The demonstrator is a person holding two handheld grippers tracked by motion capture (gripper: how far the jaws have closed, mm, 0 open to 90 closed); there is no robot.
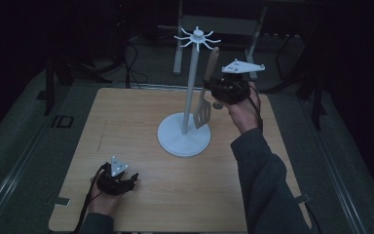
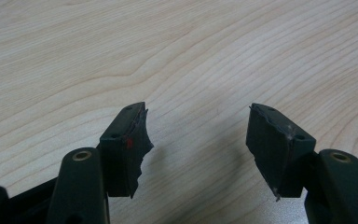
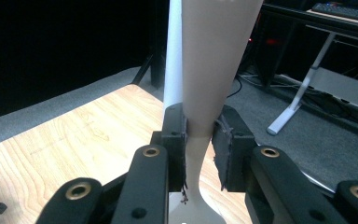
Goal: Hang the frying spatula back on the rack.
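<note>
A white utensil stand [image 1: 187, 105] with a round base and hooked arms at its top stands mid-table. My right gripper [image 1: 208, 87] is raised beside its pole and is shut on a slotted spatula [image 1: 203, 113] with a wooden handle. The spatula hangs blade down, handle up. In the right gripper view the pale handle [image 3: 209, 70] runs up between the two pads [image 3: 175, 144], with the stand's pole [image 3: 173, 51] just behind. My left gripper [image 1: 132, 179] rests low at the table's near left, open, with only bare wood between its pads [image 2: 129, 140].
The light wooden table [image 1: 126, 126] has rounded corners and a faint pencil line at the left. Dark carpet surrounds it. Metal desk legs [image 1: 177, 48] and cables lie on the floor beyond the far edge.
</note>
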